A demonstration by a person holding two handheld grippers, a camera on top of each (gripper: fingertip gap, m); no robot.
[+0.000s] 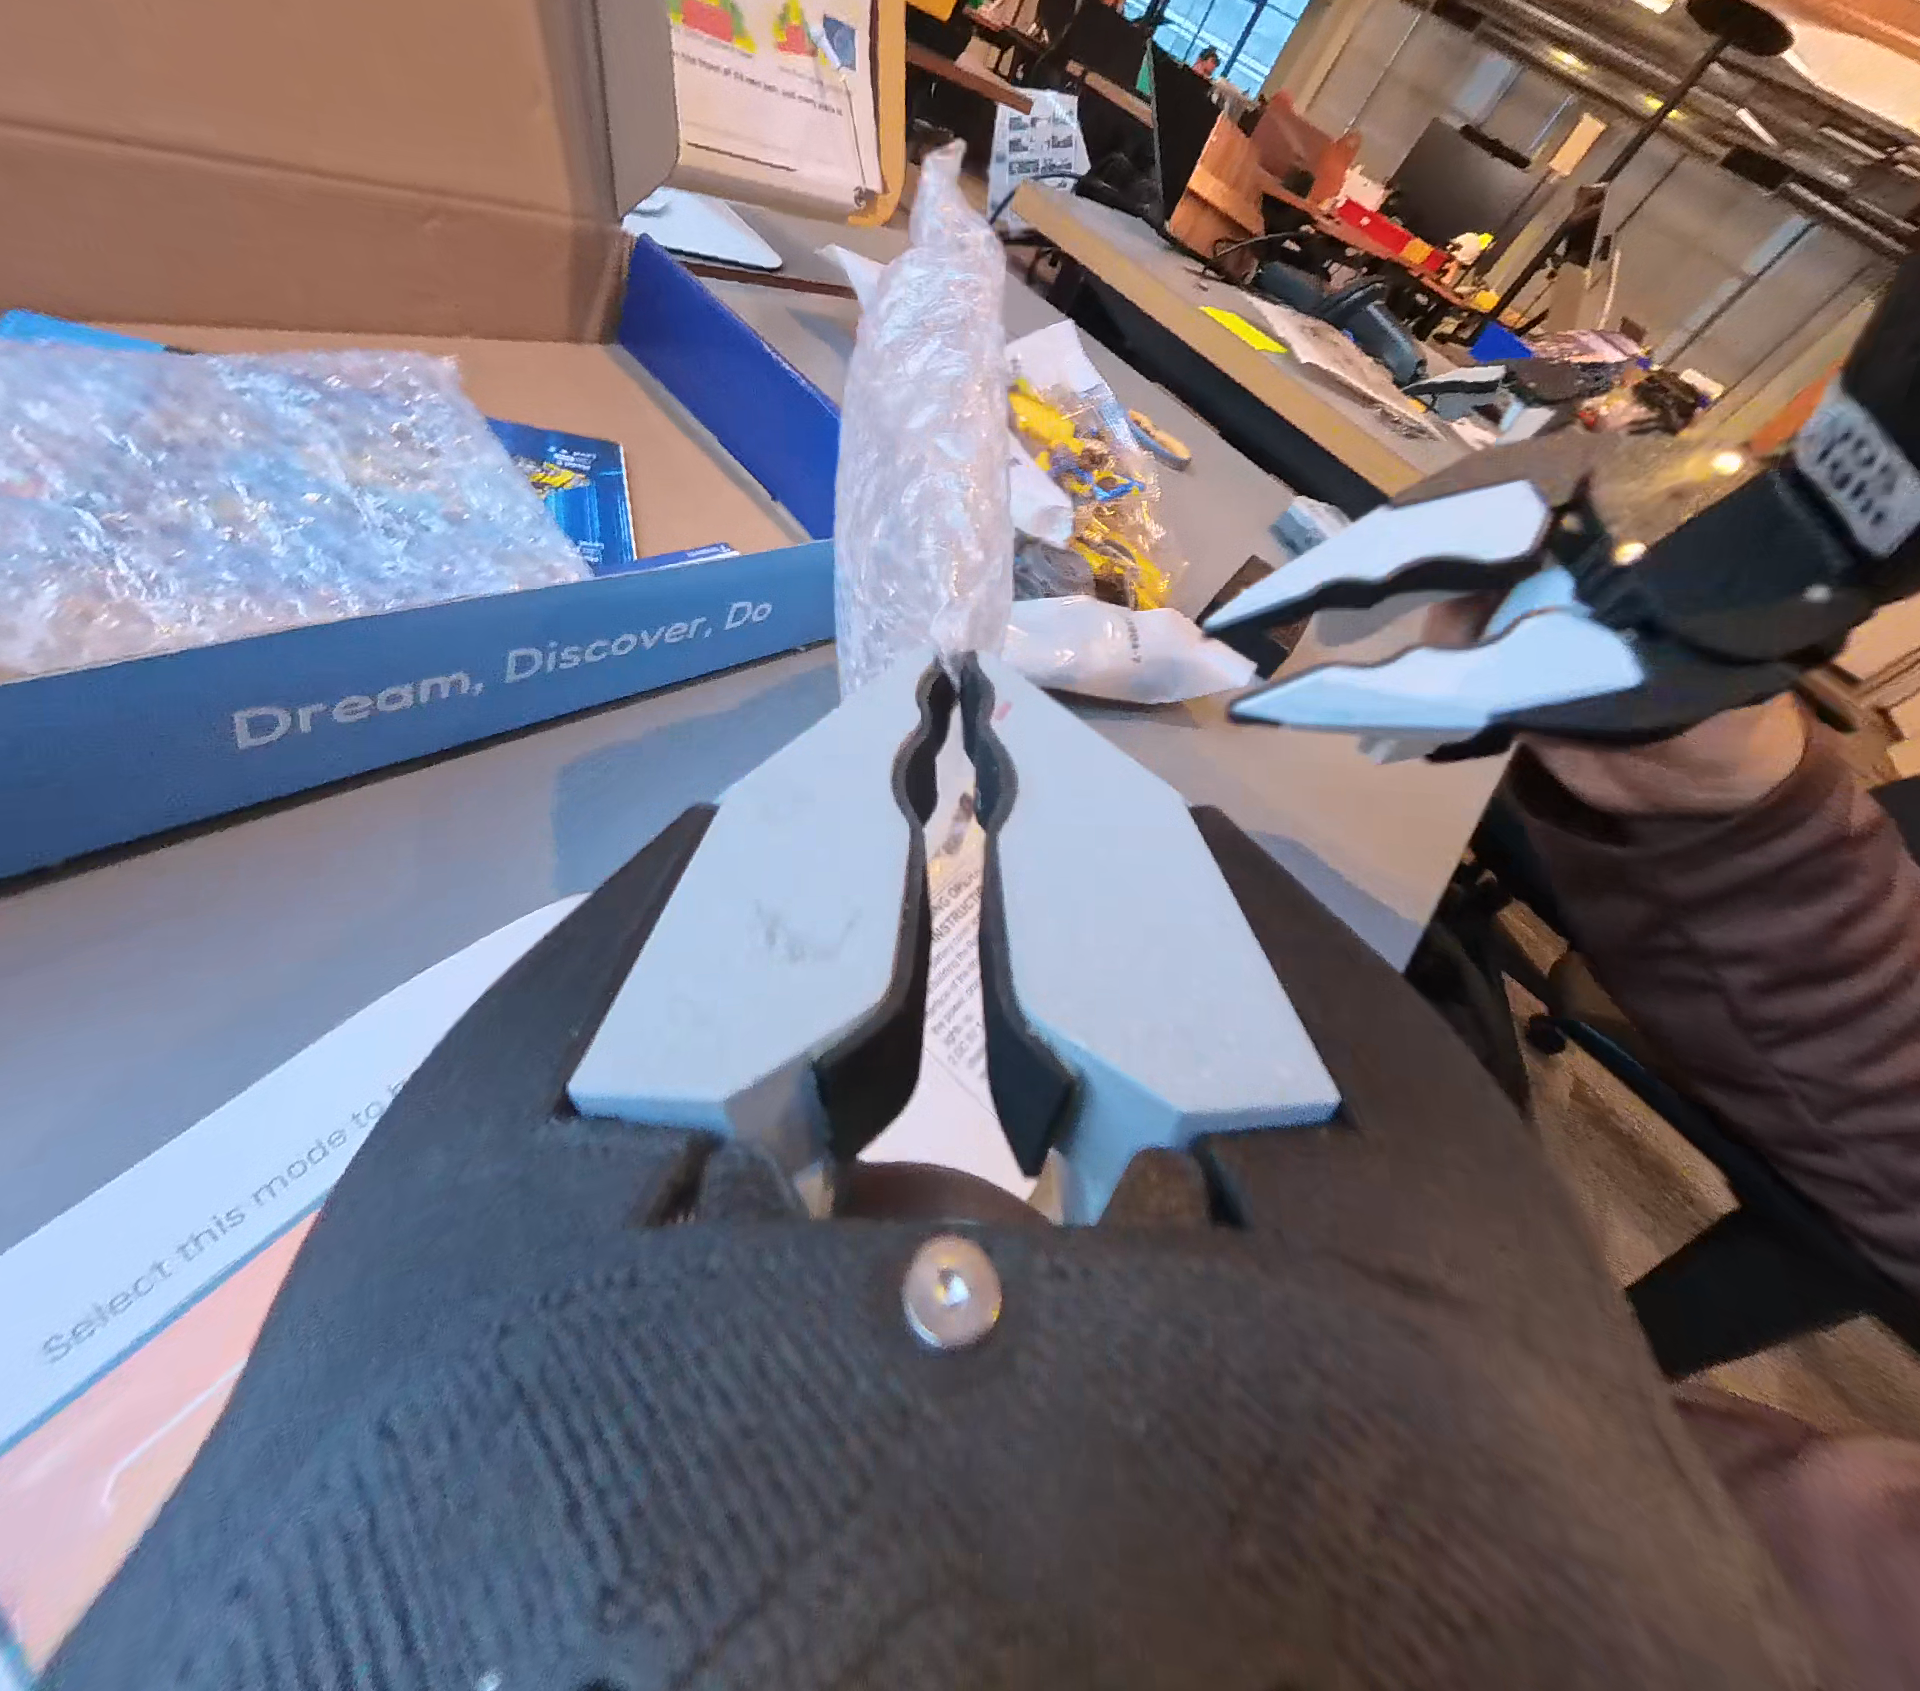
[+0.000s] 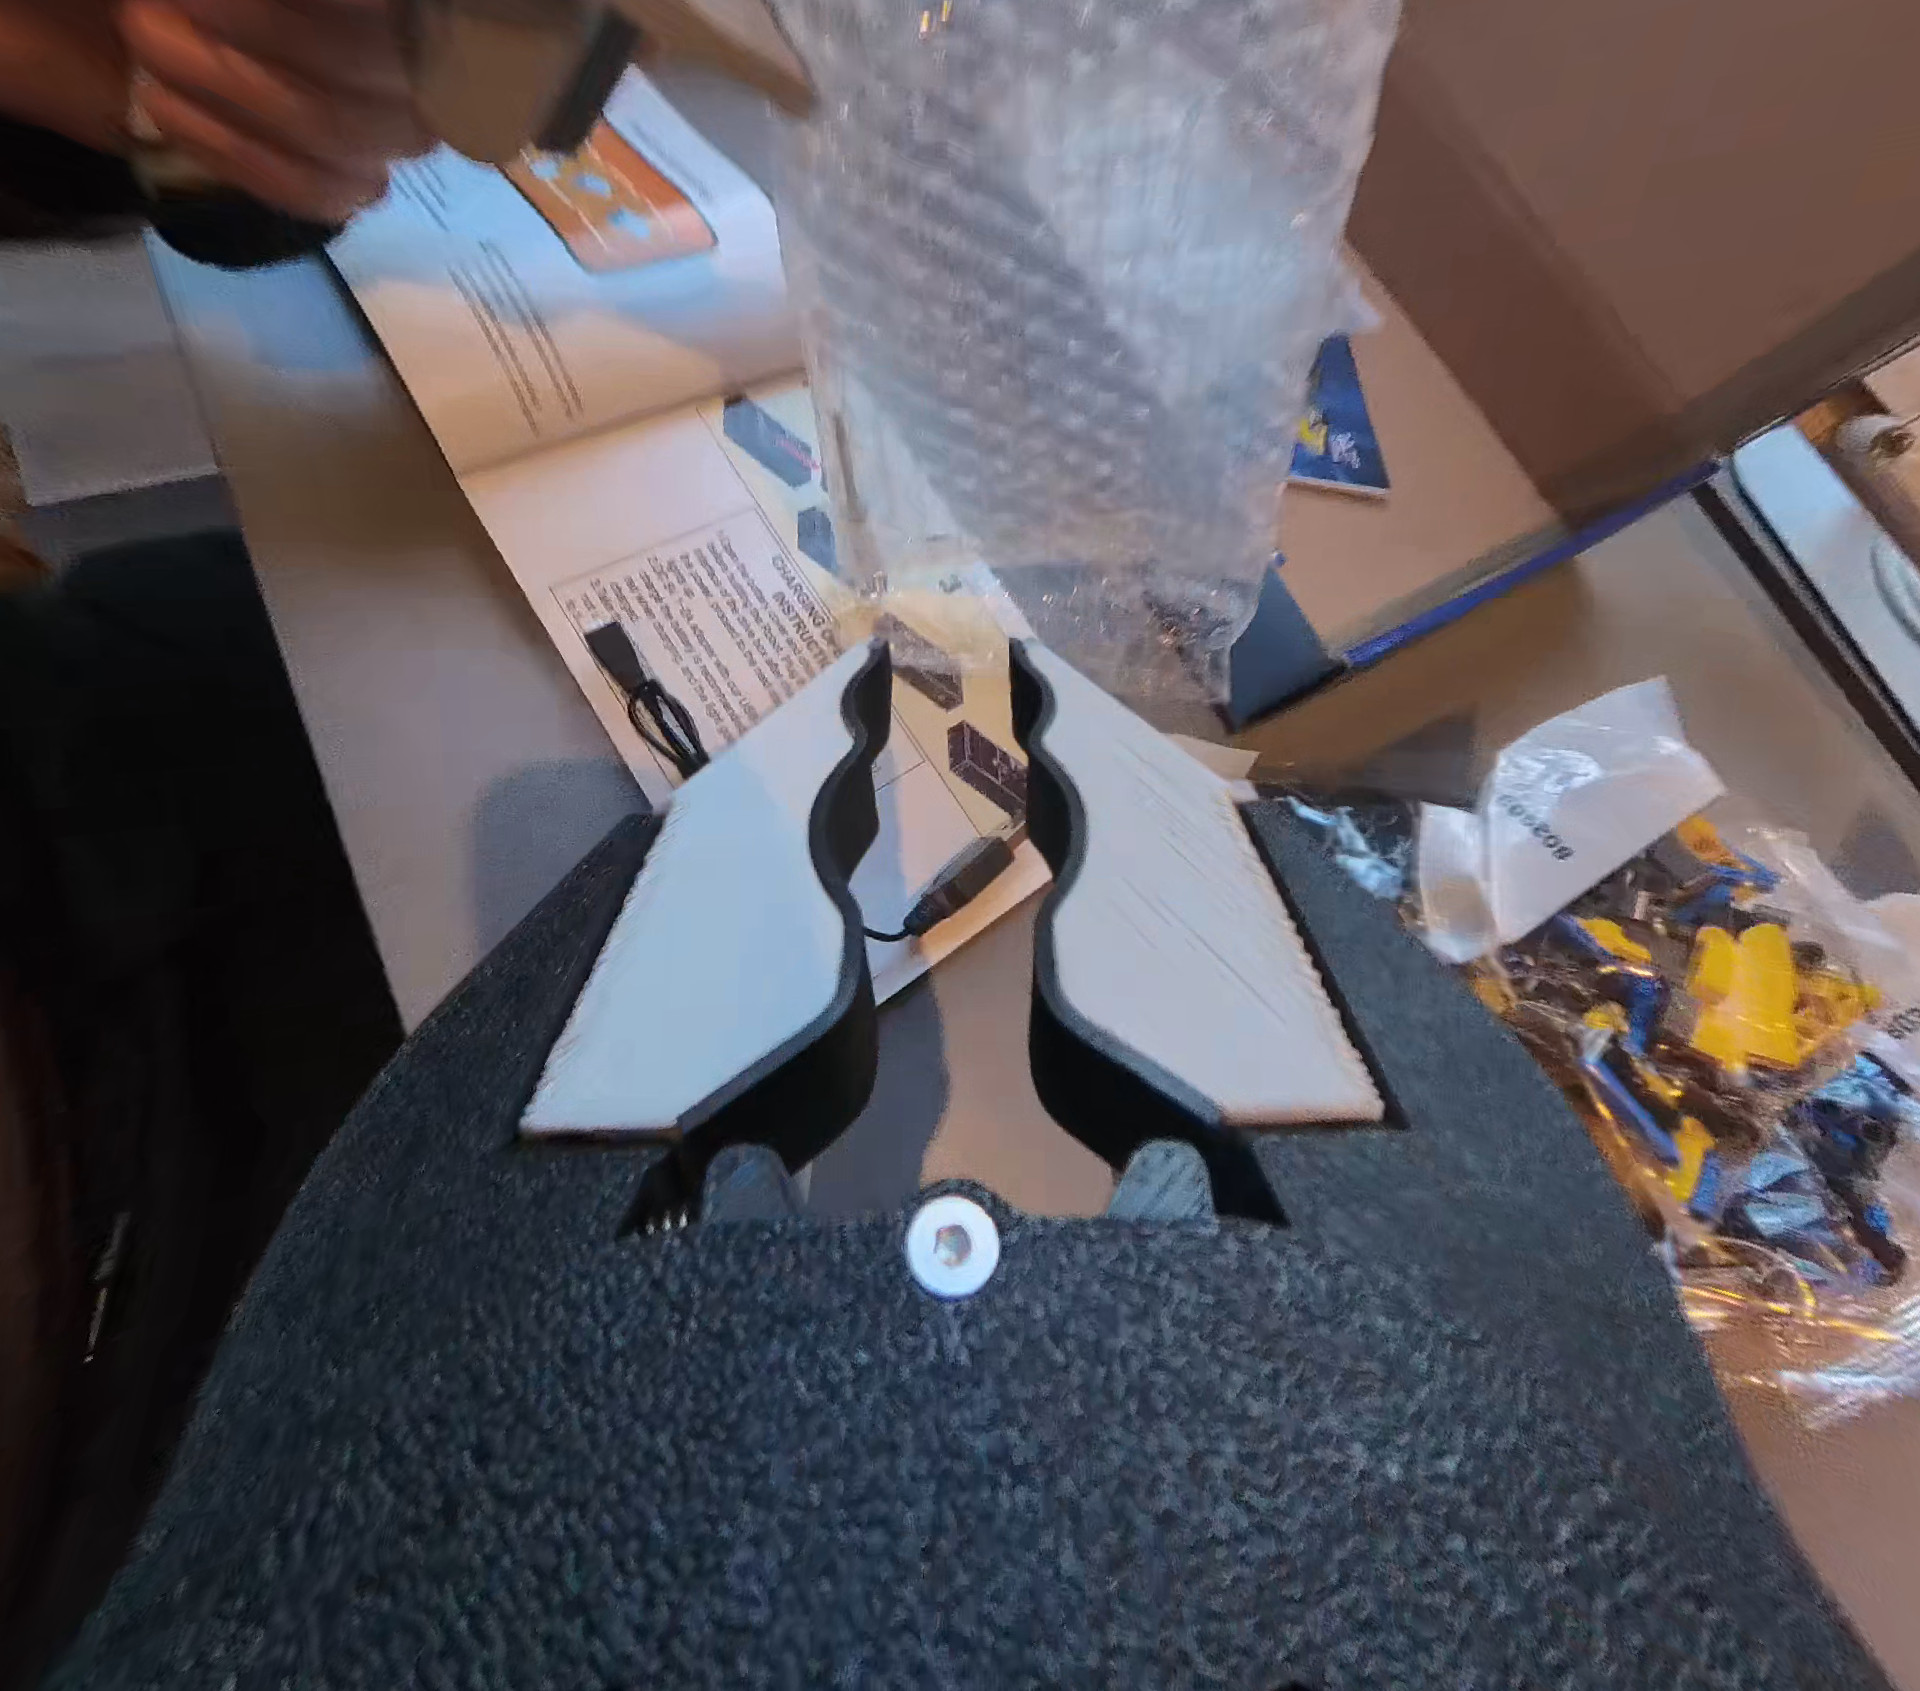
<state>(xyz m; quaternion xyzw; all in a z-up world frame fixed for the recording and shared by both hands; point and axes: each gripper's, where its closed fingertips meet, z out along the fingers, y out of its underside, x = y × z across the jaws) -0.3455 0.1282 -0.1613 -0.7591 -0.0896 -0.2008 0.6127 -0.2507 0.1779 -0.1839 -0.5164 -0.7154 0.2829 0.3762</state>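
Left gripper (image 1: 956, 673) pinching the lower edge of a clear bubble-wrap pouch (image 1: 925, 436), held upright above the grey table (image 1: 312, 872). Right gripper (image 2: 948, 654) spread, tips just beside the pouch's bottom corner, nothing gripped. Open blue-edged cardboard box (image 1: 436, 685) beside the pouch, more bubble wrap (image 1: 229, 488) inside. Open instruction booklet (image 2: 623, 498) flat below; bag of yellow and blue parts (image 2: 1714, 1049) nearby.
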